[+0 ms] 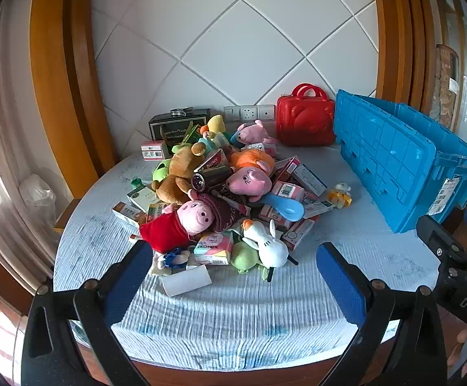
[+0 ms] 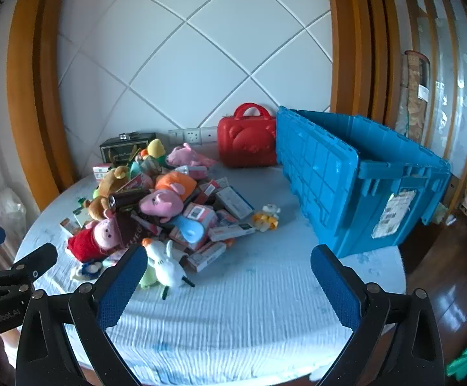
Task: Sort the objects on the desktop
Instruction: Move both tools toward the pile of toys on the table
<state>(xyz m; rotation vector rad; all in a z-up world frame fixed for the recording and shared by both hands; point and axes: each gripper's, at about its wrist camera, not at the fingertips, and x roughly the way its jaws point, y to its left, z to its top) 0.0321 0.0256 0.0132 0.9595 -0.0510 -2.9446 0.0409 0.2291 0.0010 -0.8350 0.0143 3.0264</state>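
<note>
White diamond tiles back a round table (image 1: 233, 315) under a pale blue cloth. My left gripper (image 1: 233, 276) hangs over the near edge with its fingers (image 1: 127, 280) spread wide and nothing between them; my right gripper (image 2: 228, 281) is the same, spread and empty, pointing down toward the cloth.

Mid-table lies the heap I am to sort: pink pig plushes (image 1: 249, 180), a brown bear (image 1: 182, 173), a white rabbit (image 1: 268, 241), a dark can (image 1: 209, 177) and small boxes (image 1: 309, 178) mixed through. A tissue pack (image 1: 214, 247) and a white roll (image 1: 186, 280) lie at the heap's near edge, just beyond my left fingers. A small yellow toy (image 1: 339, 194) lies apart on the right.

A blue crate (image 2: 362, 177) stands on the right side, lid flap propped up. Beside it, against the wall, a red case (image 2: 247, 141) stands upright, with a dark box (image 1: 178, 125) further left.
</note>
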